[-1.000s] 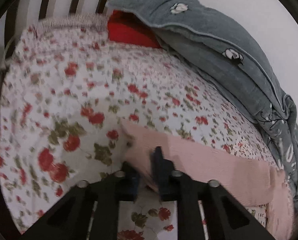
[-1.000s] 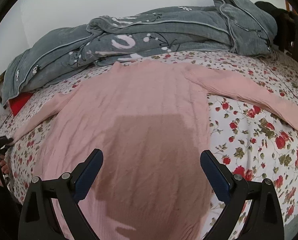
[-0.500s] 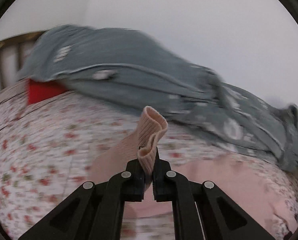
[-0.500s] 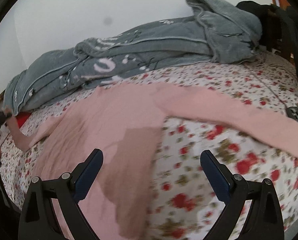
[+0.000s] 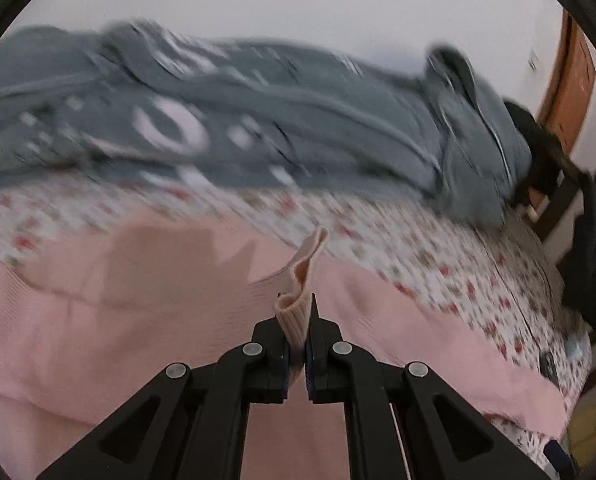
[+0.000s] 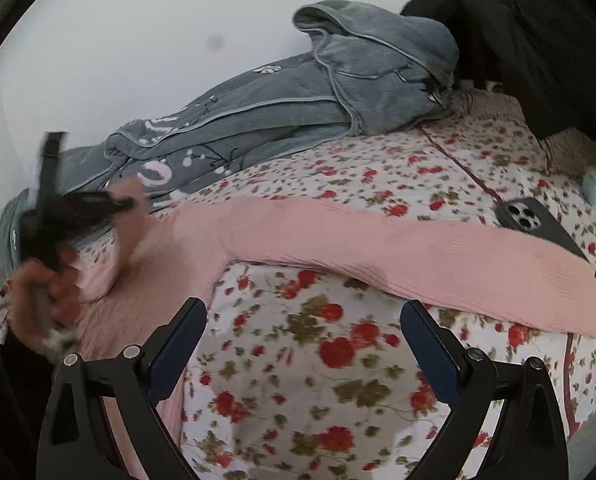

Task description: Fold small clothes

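We see, at the far left of the right wrist view, the left gripper (image 6: 128, 201) blurred, with the person's hand (image 6: 44, 300) on its handle, holding up one sleeve cuff (image 5: 298, 304) of the pink sweater (image 5: 118, 320); in its own camera the jaws are clamped tight on that ribbed cuff, which stands up folded between the pads above the sweater's body. The sweater lies spread on the floral bedsheet (image 6: 338, 360), its body toward the left and its other sleeve (image 6: 418, 256) stretched flat to the right. Behind it a grey blanket (image 6: 298, 112) is heaped along the white wall. Lower in the middle we find the right gripper (image 6: 302, 344) with its jaws wide apart, nothing between them, over bare sheet just beside the sweater's edge. Further right a dark phone (image 6: 534, 220) lies camera-side up, touching the far end of the flat sleeve, and dark clothing (image 6: 538, 40) hangs at the upper right.
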Tool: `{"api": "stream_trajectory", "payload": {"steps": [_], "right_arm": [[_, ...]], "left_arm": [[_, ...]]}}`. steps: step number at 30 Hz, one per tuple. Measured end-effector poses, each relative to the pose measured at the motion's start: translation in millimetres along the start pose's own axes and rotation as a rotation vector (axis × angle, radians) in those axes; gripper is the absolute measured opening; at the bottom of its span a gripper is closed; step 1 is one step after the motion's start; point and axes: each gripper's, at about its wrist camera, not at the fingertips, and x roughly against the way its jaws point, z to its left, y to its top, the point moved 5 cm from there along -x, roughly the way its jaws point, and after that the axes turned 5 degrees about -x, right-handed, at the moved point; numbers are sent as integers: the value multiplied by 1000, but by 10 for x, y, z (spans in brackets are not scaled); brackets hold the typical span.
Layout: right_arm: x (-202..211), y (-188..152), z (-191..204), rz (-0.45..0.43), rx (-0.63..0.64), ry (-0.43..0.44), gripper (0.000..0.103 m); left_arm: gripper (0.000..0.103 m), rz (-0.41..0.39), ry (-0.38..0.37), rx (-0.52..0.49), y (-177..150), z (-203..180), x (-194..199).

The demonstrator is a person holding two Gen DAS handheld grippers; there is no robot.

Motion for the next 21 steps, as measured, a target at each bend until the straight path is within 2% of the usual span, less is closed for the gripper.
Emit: {"api": "stream_trajectory", "payload": {"steps": [4,6,8,9,10,11,12,15,18,21], "right_arm": [[-41,-15,-18,13,9,-2,97],[-76,-25,17,19,19,-1,97],[-139,-38,66,30,28,8,97],[-170,-45,99,36,32,14,97],[-210,-52,137,42,38,22,97],[-256,-52,186,49,46,30,97],[-302,-50,241,55,55,35,97],[-469,-23,437,71,89,36,97],[-623,20,670,81,127,58,97],[-810,114,963,84,163,81,89]], "left_arm": [[7,82,15,-43,-229,-184,-312],[11,127,-17,-32,-294,-192,-382],[22,159,-61,-20,-325,-164,-367],[37,162,-66,-23,-328,-142,-332],[57,144,-61,-34,-325,-91,-254],[65,115,-47,-46,-324,-25,-153],[71,64,-14,-65,-318,104,10],[74,-4,93,-103,-266,510,298],[78,-40,212,-88,-244,1096,538],[78,-42,319,-19,-263,1782,684]]}}
